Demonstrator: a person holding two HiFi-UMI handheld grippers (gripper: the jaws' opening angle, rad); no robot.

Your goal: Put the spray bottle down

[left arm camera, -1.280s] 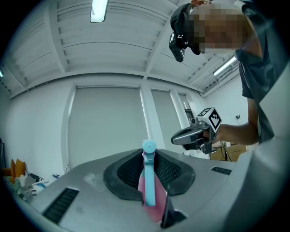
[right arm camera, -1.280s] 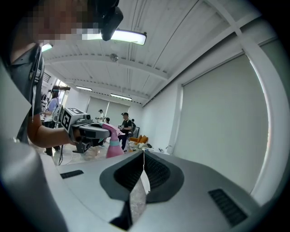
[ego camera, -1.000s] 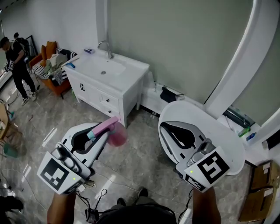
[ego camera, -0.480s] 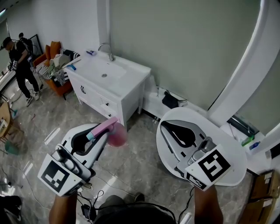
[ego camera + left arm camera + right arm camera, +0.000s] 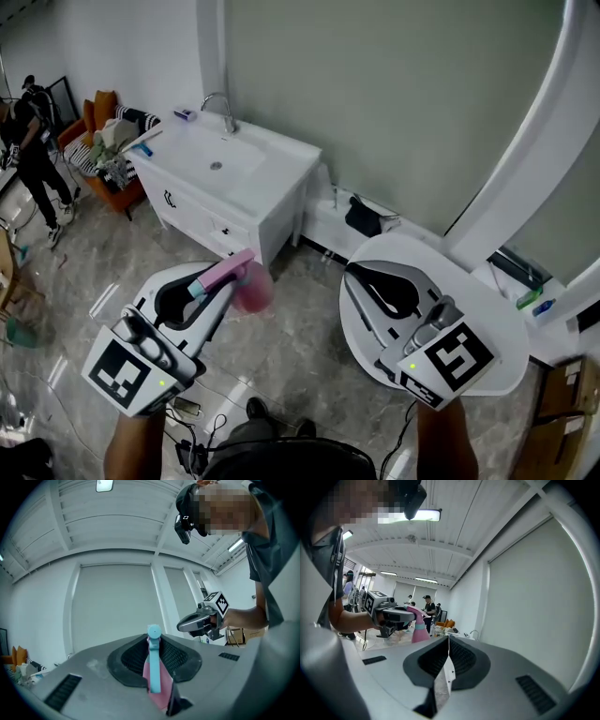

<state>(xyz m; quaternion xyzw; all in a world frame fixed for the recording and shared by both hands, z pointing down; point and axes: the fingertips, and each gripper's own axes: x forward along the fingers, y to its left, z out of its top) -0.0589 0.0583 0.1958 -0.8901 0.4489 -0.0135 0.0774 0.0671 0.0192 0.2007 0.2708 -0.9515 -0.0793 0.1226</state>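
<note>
While carrying the pink spray bottle (image 5: 249, 289) in the air, not yet set down.
Grips its spray head tight between the fingers of the left gripper (image 5: 225, 279), with the round pink body past the fingertips, above the grey marble floor (image 5: 300, 347) and short of the white sink cabinet (image 5: 246, 187). Holds the right gripper (image 5: 446, 665) alongside, well apart from the bottle, with jaws pressed together on nothing.

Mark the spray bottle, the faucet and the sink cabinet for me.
spray bottle (image 5: 251, 291): head view, on its pink body.
faucet (image 5: 229, 116): head view, on its upright stem.
sink cabinet (image 5: 277, 159): head view, on its white countertop.
</note>
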